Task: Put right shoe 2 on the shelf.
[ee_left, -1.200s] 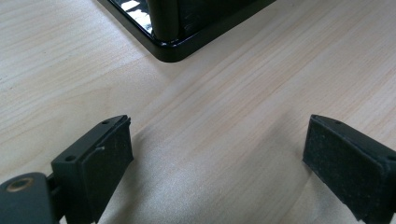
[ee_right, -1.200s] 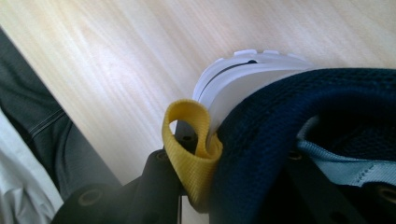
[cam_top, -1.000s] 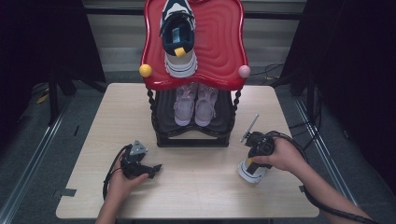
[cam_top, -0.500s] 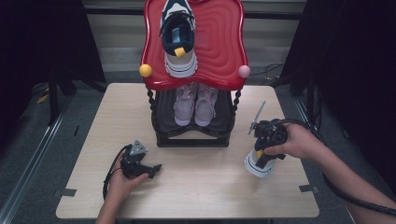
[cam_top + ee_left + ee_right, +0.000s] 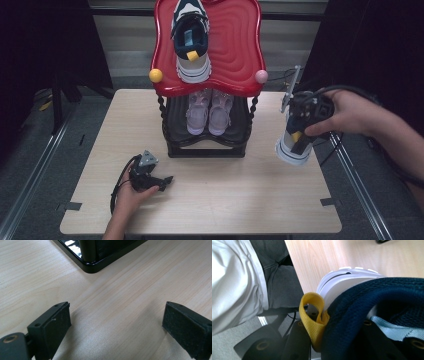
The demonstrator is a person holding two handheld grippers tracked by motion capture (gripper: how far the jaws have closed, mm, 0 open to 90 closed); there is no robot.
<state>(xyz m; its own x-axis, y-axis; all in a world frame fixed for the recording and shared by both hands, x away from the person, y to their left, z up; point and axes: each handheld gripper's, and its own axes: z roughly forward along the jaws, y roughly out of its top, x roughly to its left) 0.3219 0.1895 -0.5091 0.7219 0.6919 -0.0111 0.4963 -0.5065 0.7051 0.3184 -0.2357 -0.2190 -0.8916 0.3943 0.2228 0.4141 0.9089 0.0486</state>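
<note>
Over the pale wooden bench (image 5: pixel 210 200), the right gripper (image 5: pixel 299 134) has its jaws clamped on the navy sneaker's (image 5: pixel 294 147) soft padded heel collar beside the yellow pull loop (image 5: pixel 314 315), a light, floppy hold with the stiff white sole (image 5: pixel 342 280) hanging, while the left gripper (image 5: pixel 150 179) rests wide open and empty.

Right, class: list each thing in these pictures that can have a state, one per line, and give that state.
Right gripper: shut on the heel of the navy sneaker, raised above the table.
Navy sneaker: held, lifted off the table, sole outward.
Left gripper: open, nothing between its jaws, low over the table.
Matching sneaker: lying on the red top shelf.
Pink shoes: paired on the lower black shelf.
</note>
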